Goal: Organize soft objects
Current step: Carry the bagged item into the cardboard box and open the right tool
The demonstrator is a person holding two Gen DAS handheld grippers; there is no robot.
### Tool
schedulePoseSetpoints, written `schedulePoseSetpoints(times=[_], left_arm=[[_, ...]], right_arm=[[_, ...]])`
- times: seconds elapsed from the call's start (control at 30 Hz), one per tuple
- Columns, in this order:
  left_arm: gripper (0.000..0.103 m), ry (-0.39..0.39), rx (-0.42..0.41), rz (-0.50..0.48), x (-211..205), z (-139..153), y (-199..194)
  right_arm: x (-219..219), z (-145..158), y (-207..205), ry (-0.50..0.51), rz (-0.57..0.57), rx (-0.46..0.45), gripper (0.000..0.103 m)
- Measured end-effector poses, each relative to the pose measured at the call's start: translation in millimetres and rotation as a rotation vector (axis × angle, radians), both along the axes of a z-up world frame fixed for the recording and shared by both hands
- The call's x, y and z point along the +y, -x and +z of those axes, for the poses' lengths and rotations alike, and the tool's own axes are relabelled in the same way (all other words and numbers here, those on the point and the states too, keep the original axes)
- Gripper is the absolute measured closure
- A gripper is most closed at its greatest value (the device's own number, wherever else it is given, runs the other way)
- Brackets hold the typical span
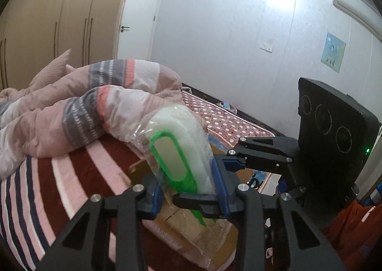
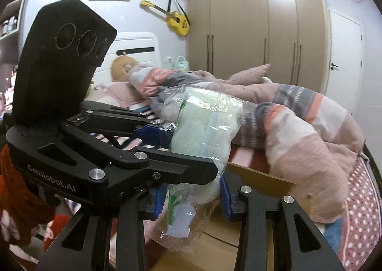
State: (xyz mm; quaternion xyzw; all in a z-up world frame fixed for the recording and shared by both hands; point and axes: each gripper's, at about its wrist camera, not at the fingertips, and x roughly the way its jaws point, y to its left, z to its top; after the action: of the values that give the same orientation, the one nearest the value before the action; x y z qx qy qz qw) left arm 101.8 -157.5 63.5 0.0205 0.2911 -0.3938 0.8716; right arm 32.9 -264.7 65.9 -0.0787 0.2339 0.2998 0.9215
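A clear plastic bag with a white sponge and a green frame is held above a cardboard box on the bed. My left gripper is shut on the bag, and it also shows in the right wrist view reaching in from the left. My right gripper is shut on the lower part of the same bag; in the left wrist view it reaches in from the right. The box shows under the bag in the right wrist view.
A crumpled pink and grey striped quilt lies on the bed behind the box, over a red striped sheet. A dotted red mat lies along the wall. Wardrobes and a door stand behind.
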Motion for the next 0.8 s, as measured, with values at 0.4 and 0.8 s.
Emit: schedulePoseSetpoints(times=[0.4,0.8], left_arm=[[0.059,-0.169,0.069,0.022,-48,-57,-33],[0.006,-0.093,-0.022,0.157,17,-23,-8]], right_arm=[[-26,-60,-29,0.096,-0.053,0.109,0.061],[-7,-38,-21,0.125,-0.077,0.088,0.037]])
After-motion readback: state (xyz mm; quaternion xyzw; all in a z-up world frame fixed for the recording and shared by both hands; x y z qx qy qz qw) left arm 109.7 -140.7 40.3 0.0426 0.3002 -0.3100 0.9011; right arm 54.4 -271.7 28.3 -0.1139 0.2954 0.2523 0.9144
